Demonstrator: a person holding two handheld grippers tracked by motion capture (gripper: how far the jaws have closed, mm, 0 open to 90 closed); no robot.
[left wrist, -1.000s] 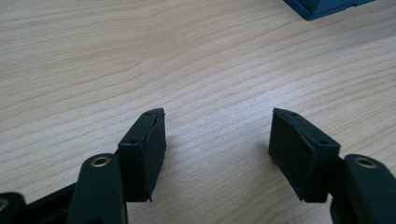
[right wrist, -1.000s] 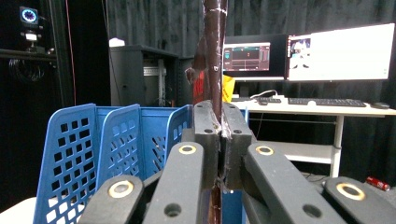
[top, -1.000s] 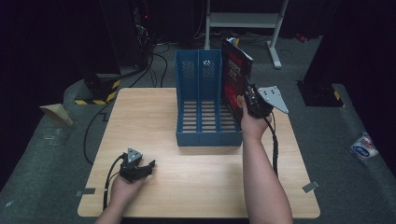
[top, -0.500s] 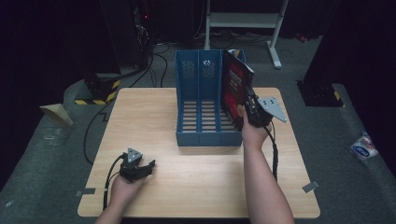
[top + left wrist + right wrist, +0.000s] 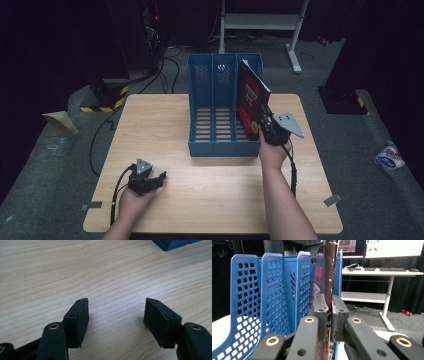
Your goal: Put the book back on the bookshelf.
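Paperback book (image 5: 251,102), dark-covered with red lettering, stands upright in the rightmost slot of the blue file rack (image 5: 212,107) near the tabletop's (image 5: 210,200) far edge. It looks light and thin, likely to flex and slip on its glossy cover, so a pinch low on the near edge suits it. The right gripper (image 5: 265,126) has just begun easing open, its pads (image 5: 320,312) still pressing that edge. The left gripper (image 5: 152,181) rests wide open and empty near the front left corner.
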